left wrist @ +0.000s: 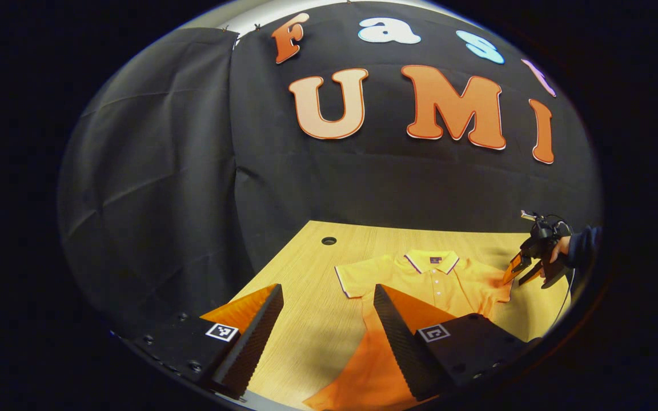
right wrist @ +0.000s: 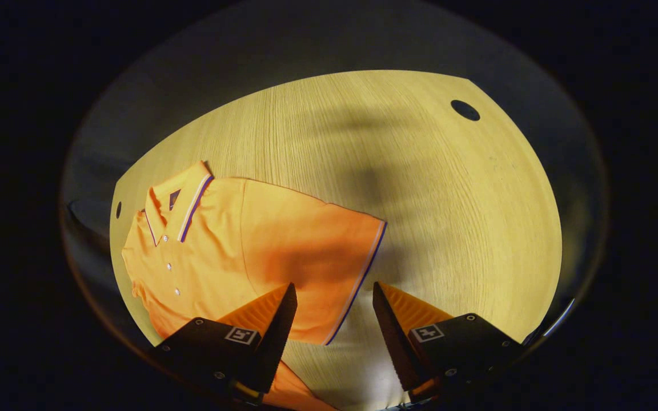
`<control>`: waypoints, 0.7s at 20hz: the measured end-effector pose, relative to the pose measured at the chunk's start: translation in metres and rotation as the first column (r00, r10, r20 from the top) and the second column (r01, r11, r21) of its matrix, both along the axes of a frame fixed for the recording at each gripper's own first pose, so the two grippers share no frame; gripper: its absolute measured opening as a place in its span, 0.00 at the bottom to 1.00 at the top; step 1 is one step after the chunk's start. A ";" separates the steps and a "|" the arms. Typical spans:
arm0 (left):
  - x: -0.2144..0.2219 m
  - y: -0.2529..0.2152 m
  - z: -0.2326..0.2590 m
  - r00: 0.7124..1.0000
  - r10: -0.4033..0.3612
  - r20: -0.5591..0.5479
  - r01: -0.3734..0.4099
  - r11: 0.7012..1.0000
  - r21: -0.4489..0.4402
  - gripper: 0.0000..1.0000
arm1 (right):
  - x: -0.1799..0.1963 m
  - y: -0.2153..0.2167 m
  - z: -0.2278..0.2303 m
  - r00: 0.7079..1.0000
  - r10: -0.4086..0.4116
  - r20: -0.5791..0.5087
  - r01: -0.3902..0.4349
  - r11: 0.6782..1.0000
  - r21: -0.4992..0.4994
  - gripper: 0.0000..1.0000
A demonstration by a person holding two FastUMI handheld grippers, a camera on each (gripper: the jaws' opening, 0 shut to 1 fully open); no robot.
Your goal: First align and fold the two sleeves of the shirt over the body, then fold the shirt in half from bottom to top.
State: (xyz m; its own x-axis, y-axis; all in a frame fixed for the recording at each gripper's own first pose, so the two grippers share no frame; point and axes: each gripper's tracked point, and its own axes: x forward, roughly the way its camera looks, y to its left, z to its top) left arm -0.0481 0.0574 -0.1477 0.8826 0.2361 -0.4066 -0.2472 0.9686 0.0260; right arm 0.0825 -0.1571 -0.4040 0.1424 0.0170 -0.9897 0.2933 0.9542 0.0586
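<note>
Lying flat on a pale wood-grain table (left wrist: 306, 331), one orange polo shirt (left wrist: 432, 282) sits spread out, sleeves unfolded.
Knit fabric, a striped collar (right wrist: 183, 205) and striped cuff trim, three small buttons visible down the placket. Two round holes pierce the tabletop. The left gripper (left wrist: 329, 308) hovers near the shirt's hem, jaws parted and empty; the right gripper (right wrist: 332, 308) hangs above the right sleeve (right wrist: 317, 251), jaws spread, holding nothing. Each finger carries a square marker tag.
</note>
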 end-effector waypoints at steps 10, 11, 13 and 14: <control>0.007 -0.007 -0.021 0.997 -0.028 -0.067 0.025 0.999 -0.041 0.98 | -0.008 -0.016 -0.018 0.996 -0.030 -0.083 0.023 0.996 -0.091 0.75; 0.008 -0.008 -0.024 0.997 -0.033 -0.073 0.030 0.999 -0.043 0.98 | -0.007 -0.013 -0.017 0.996 -0.027 -0.080 0.020 0.995 -0.093 0.75; 0.010 -0.009 -0.025 0.996 -0.045 -0.081 0.042 0.998 -0.039 0.98 | -0.006 -0.008 -0.016 0.997 -0.008 -0.074 0.001 0.996 -0.089 0.59; 0.011 -0.009 -0.025 0.996 -0.047 -0.081 0.044 0.998 -0.036 0.99 | -0.006 -0.006 -0.016 0.997 -0.012 -0.074 0.006 0.996 -0.084 0.45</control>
State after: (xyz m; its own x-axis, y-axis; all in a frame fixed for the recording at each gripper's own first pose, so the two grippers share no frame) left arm -0.0369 0.0486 -0.1726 0.8556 0.1814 -0.4848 -0.2013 0.9795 0.0111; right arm 0.0768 -0.1636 -0.4203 0.0682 -0.0677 -0.9954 0.3021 0.9523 -0.0441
